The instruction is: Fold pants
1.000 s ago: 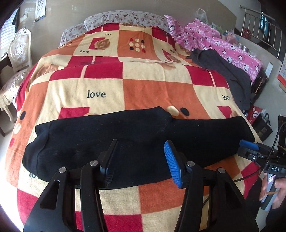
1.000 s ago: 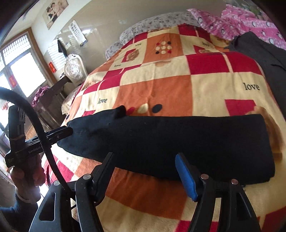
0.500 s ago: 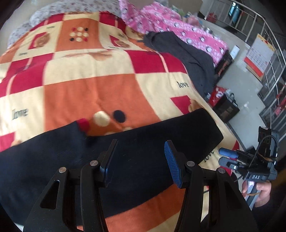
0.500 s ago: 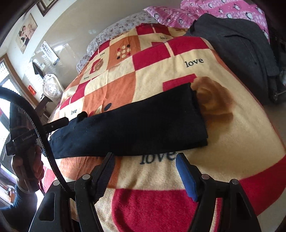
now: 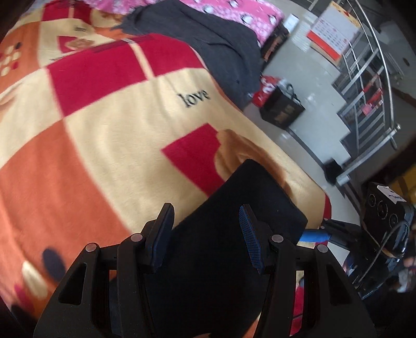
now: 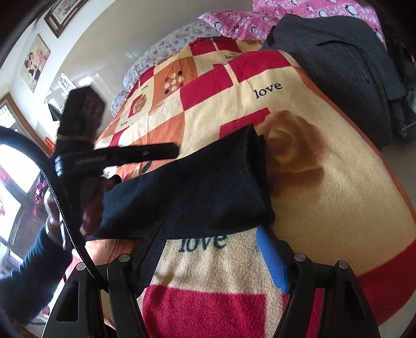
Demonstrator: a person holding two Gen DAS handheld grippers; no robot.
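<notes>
Beside black pants (image 6: 197,187), grey jacket (image 6: 345,75) on blanket (image 6: 338,213).

A checked blanket (image 5: 109,109) in red, orange and cream, printed "love", covers the bed. A dark grey garment (image 6: 345,75) lies by pink penguin bedding (image 6: 306,15); a black bag (image 5: 282,110) sits on the floor.

The pants (image 6: 197,187) lie on the blanket (image 6: 325,221), near its front edge. A jacket (image 6: 345,70) lies behind them
</notes>
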